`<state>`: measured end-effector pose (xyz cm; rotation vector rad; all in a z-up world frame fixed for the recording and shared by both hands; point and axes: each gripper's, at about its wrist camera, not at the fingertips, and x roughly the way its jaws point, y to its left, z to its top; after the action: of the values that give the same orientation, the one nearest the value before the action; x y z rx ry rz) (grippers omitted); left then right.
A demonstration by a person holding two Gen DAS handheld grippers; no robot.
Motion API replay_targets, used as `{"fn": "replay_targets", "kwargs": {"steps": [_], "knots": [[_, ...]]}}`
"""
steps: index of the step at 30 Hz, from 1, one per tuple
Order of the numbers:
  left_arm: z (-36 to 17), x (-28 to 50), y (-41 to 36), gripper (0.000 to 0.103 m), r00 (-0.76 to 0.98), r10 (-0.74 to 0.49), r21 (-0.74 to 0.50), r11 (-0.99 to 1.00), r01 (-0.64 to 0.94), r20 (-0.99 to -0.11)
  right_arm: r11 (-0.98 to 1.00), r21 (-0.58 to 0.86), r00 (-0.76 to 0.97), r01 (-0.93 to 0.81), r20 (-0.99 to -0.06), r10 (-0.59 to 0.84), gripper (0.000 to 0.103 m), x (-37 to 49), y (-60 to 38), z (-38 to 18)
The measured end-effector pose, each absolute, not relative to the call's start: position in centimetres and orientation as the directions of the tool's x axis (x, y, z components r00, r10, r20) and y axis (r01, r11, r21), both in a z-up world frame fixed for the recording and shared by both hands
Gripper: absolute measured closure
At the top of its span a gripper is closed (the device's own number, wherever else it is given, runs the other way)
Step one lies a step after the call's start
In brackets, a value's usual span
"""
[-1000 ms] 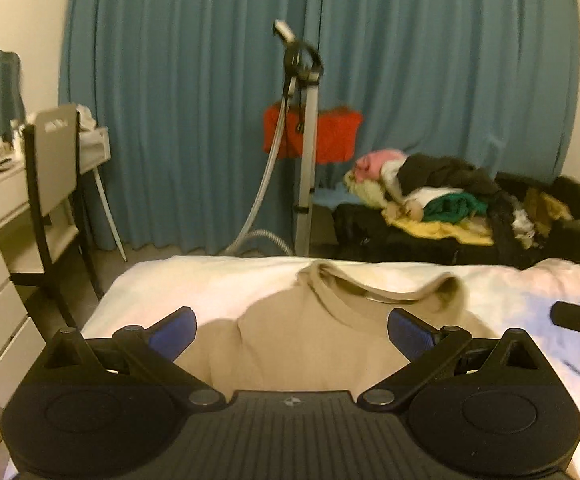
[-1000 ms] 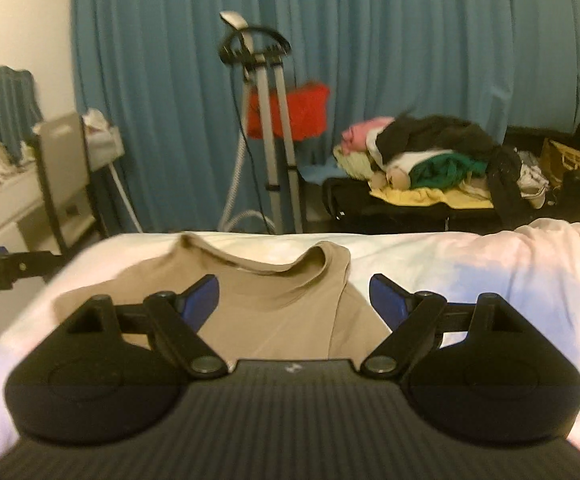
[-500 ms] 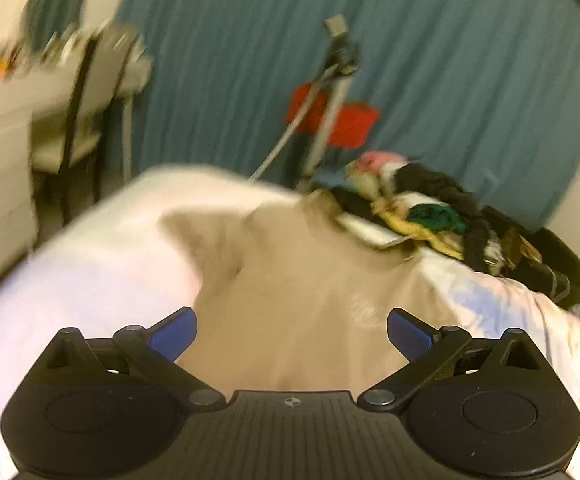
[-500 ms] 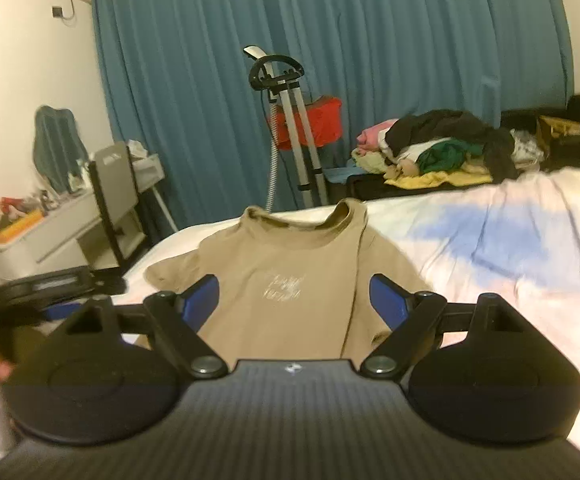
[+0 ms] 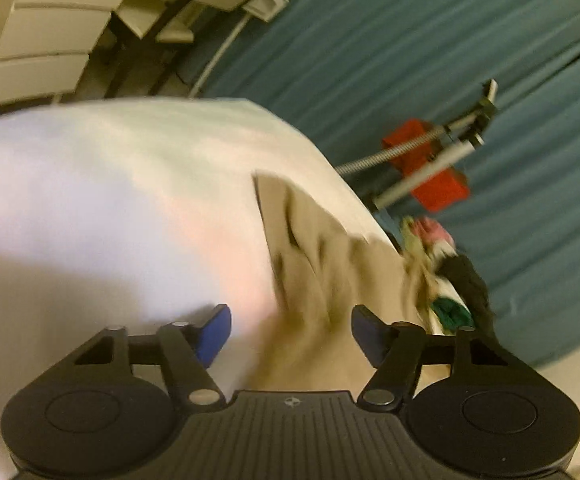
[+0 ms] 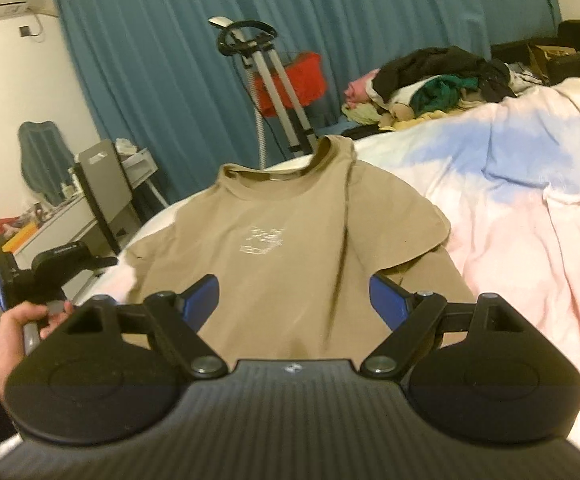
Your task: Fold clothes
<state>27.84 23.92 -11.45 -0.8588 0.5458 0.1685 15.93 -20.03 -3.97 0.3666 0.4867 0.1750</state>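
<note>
Right wrist view: your right gripper (image 6: 293, 304) hovers over the lower part of a tan T-shirt (image 6: 290, 248), its blue fingers (image 6: 202, 300) spread wide and grasping nothing. The shirt lies front side up on the bed (image 6: 529, 220), collar toward the far edge, a pale printed mark on its chest. Its sleeve on the right of the view is spread out on the pink and blue sheet, and a long crease runs down the cloth from the collar. At the left edge of this view your left hand (image 6: 14, 332) grips the handle of the other tool. Beyond the bed stand a blue curtain (image 6: 250, 0), a garment steamer (image 6: 266, 80) with a red part, and a pile of clothes (image 6: 429, 80). A chair (image 6: 106, 188) stands by a white bench (image 6: 50, 224) on the left.

Left wrist view: the picture is strongly tilted and blurred. Your left gripper (image 5: 290, 330) is released as well, its fingers (image 5: 214, 330) wide apart and clear of the cloth. The shirt (image 5: 321, 280) appears rumpled between and beyond them, near the edge of the bed (image 5: 110, 200). White drawers (image 5: 42, 40) fill the upper left corner.
</note>
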Motion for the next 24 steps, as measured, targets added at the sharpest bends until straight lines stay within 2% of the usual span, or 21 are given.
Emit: {"fn": "replay_targets", "kwargs": {"steps": [5, 7, 9, 12, 18, 20, 21, 22, 24], "knots": [[-12.0, 34.2, 24.9, 0.06, 0.844, -0.017, -0.596, 0.716, -0.364, -0.536, 0.927, 0.371, 0.859, -0.053, -0.456, 0.232, 0.019, 18.3, -20.0, -6.0], [-11.8, 36.7, 24.7, 0.084, 0.827, 0.011, -0.533, 0.76, -0.372, -0.561, 0.926, 0.374, 0.853, -0.051, -0.466, 0.235, 0.019, 19.1, -19.8, -6.5], [-11.5, 39.0, 24.6, 0.098, 0.792, 0.019, -0.473, 0.793, -0.383, -0.61, 0.926, 0.374, 0.846, -0.053, -0.476, 0.241, 0.02, 20.0, -19.4, -6.9], [-9.2, 41.9, 24.2, 0.099, 0.784, 0.072, -0.369, 0.853, -0.369, -0.617, 0.935, 0.351, 0.849, -0.051, -0.478, 0.226, 0.019, 21.0, -18.9, -7.3], [-4.2, 44.9, 25.6, 0.097, 0.753, 0.232, -0.226, 0.863, -0.451, -0.616, 0.941, 0.333, 0.853, -0.057, -0.473, 0.219, 0.019, 22.1, -18.6, -7.7], [-4.0, 44.5, 25.8, 0.086, 0.76, 0.211, -0.251, 0.861, -0.443, -0.615, 0.941, 0.334, 0.851, -0.053, -0.477, 0.217, 0.019, 22.1, -18.6, -7.9], [-4.3, 43.9, 26.1, 0.062, 0.764, 0.186, -0.277, 0.858, -0.432, -0.618, 0.941, 0.335, 0.851, -0.051, -0.478, 0.217, 0.019, 22.0, -18.7, -7.8], [-4.7, 43.3, 26.4, 0.048, 0.767, 0.16, -0.302, 0.854, -0.423, -0.622, 0.94, 0.338, 0.851, -0.049, -0.479, 0.216, 0.019, 21.8, -18.8, -7.8], [-5.9, 40.9, 27.2, 0.043, 0.776, 0.097, -0.376, 0.833, -0.406, -0.624, 0.936, 0.348, 0.853, -0.049, -0.474, 0.221, 0.02, 21.5, -18.9, -7.5]]}}
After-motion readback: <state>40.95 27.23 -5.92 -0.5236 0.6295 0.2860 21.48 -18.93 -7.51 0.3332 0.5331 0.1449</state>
